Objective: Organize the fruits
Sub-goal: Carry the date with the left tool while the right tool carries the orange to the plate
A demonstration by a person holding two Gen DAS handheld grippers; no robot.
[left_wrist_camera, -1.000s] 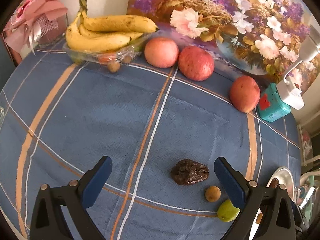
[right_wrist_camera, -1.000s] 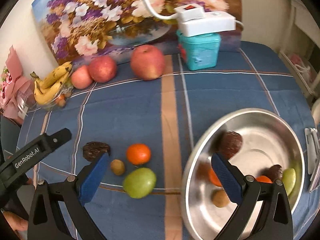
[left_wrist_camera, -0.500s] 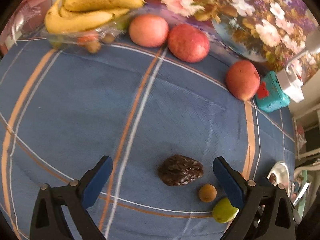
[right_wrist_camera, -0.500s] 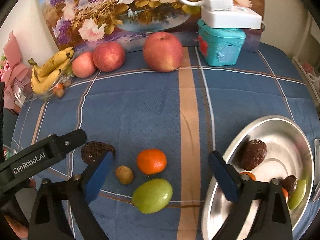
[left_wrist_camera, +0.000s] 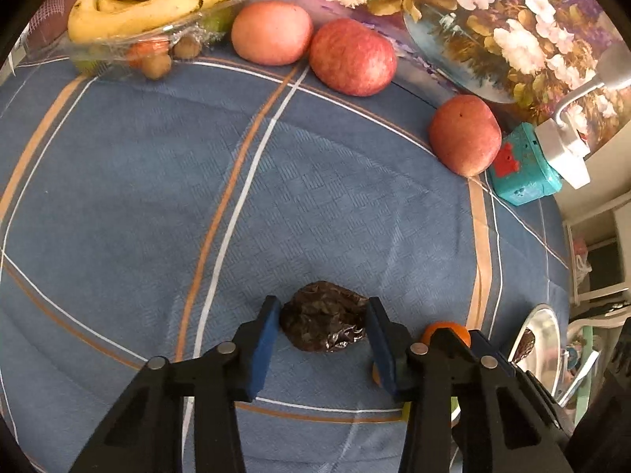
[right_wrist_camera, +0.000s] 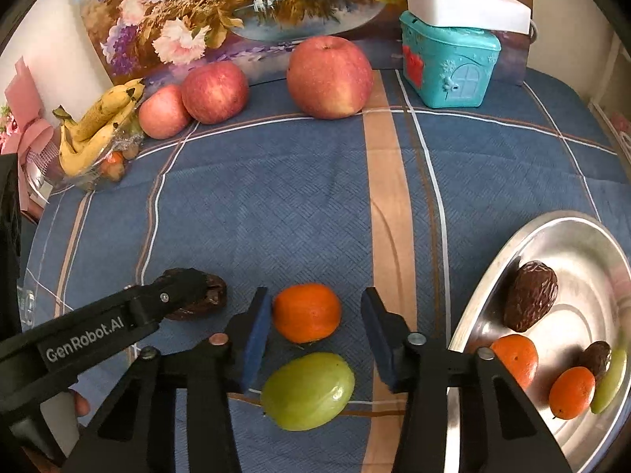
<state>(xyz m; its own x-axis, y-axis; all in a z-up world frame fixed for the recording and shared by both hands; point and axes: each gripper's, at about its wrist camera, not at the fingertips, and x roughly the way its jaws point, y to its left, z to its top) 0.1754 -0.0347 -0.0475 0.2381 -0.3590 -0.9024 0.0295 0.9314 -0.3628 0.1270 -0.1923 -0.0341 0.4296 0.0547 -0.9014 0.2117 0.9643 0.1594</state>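
A dark wrinkled fruit (left_wrist_camera: pixel 323 327) lies on the blue checked cloth. My left gripper (left_wrist_camera: pixel 322 303) is closing on it, and both blue pads touch its sides. In the right wrist view the left gripper's finger (right_wrist_camera: pixel 177 287) covers most of that fruit (right_wrist_camera: pixel 215 295). An orange (right_wrist_camera: pixel 307 313) sits between the closing jaws of my right gripper (right_wrist_camera: pixel 314 295). The left pad is against it, with a gap still at the right pad. A green fruit (right_wrist_camera: pixel 307 390) lies just nearer, under that gripper. The steel bowl (right_wrist_camera: pixel 493 276) at the right holds several fruits.
At the back stand three red apples (right_wrist_camera: pixel 329 77), bananas in a plastic tray (left_wrist_camera: pixel 157 12), a teal box (right_wrist_camera: pixel 449 65) with a white lamp base on it, and a flower painting (right_wrist_camera: pixel 236 4). The cloth's right edge runs close behind the bowl.
Both grippers sank toward the table and their jaws narrowed from wide open. The left now brackets the dark fruit, the right the orange. The small brown fruit has gone out of sight.
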